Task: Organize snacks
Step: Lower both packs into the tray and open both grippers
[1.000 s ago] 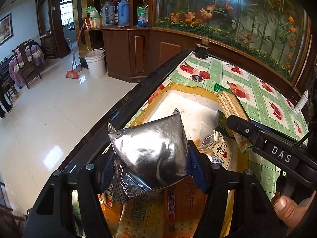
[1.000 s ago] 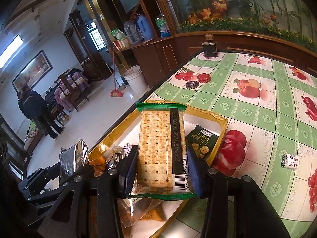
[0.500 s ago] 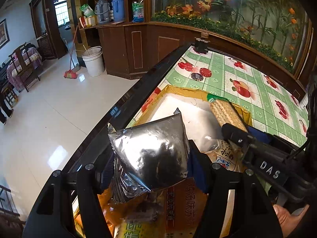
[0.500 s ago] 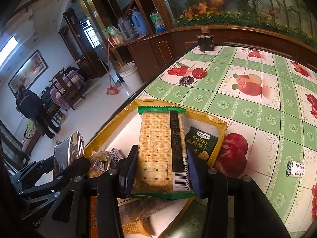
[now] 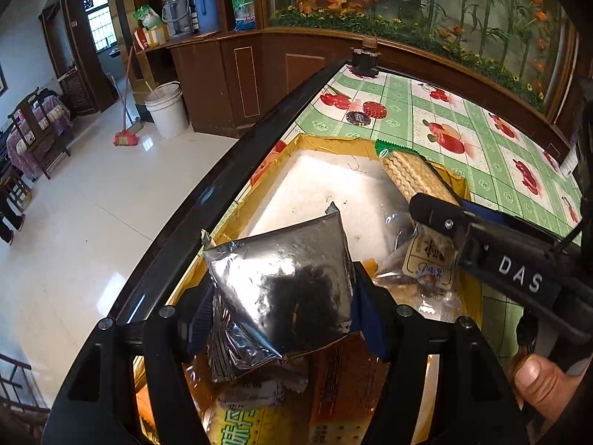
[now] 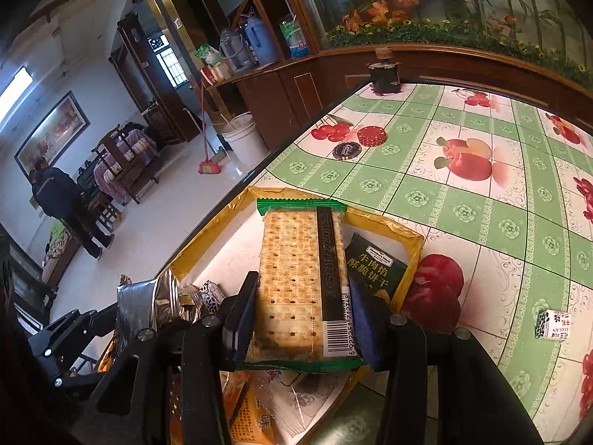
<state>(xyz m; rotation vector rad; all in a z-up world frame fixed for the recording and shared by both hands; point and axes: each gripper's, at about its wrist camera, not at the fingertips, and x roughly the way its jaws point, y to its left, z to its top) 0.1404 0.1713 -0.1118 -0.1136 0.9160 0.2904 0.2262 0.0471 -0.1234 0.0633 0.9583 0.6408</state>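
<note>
While clamped in jaws, cracker pack [image 6: 302, 282] overhangs tray [image 6: 415, 244].

We are looking at a room in a home. We are seeing a table [image 6: 463, 170] wearing a green cloth with apples and cherries on it. A dark wooden cabinet [image 5: 237, 74] is holding water flasks [image 5: 189, 9]. A broom [image 5: 126, 137] and a white bucket [image 5: 166, 109] are sitting on the shiny floor [image 5: 81, 222]. Wooden chairs [image 6: 118, 163] and a big framed picture [image 6: 52, 135] are standing farther back.
</note>
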